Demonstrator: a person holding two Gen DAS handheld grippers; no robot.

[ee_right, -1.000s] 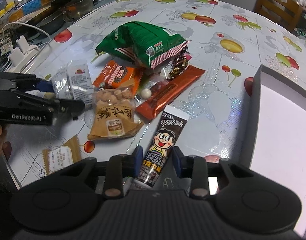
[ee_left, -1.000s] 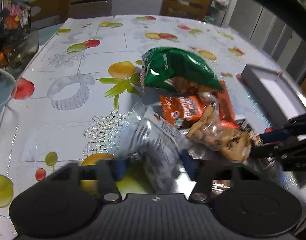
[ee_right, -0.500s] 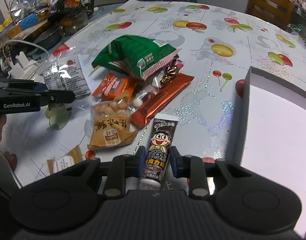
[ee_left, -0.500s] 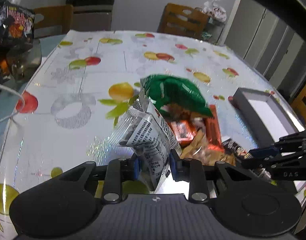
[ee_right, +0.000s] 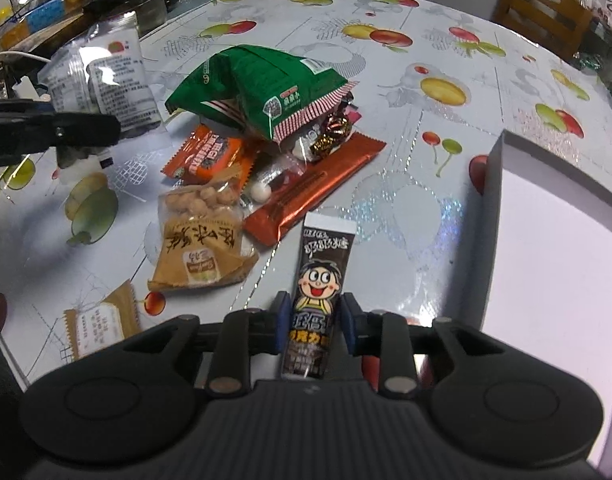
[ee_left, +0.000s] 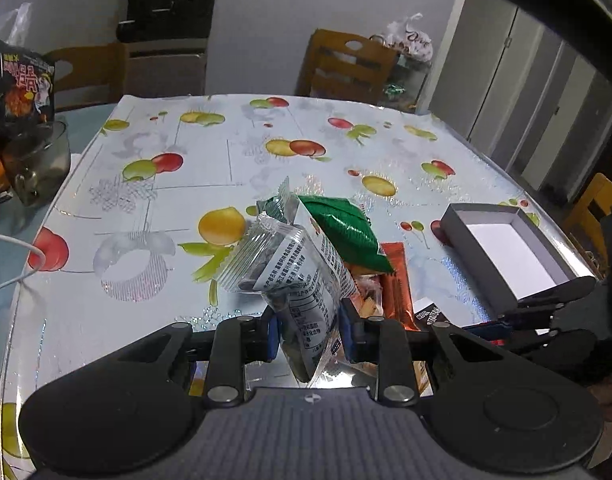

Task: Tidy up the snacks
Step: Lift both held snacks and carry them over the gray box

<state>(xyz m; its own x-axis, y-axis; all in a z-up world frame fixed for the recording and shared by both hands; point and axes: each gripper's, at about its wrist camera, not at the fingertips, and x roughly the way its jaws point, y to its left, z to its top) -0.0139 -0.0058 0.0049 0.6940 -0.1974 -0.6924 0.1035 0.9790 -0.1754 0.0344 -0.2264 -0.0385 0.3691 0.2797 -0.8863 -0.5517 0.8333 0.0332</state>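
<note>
Holding snacks — left gripper (ee_left: 309, 334) clamped on clear packet (ee_left: 294, 280), right gripper (ee_right: 313, 326) opening around chocolate stick (ee_right: 315, 300). Next: carry both into box (ee_right: 491, 184).

Both tools look alike: the left gripper (ee_left: 309, 330) and right gripper (ee_right: 311, 322) have matte black bodies, ribbed grey centre panels, round side discs, silver screws on each linkage arm, and blue-padded fingers (ee_left: 272, 334).

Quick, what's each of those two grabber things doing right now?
Left gripper: shut on a clear snack packet, held off the table.
Right gripper: around a dark cartoon snack stick, jaws opening slightly.
</note>
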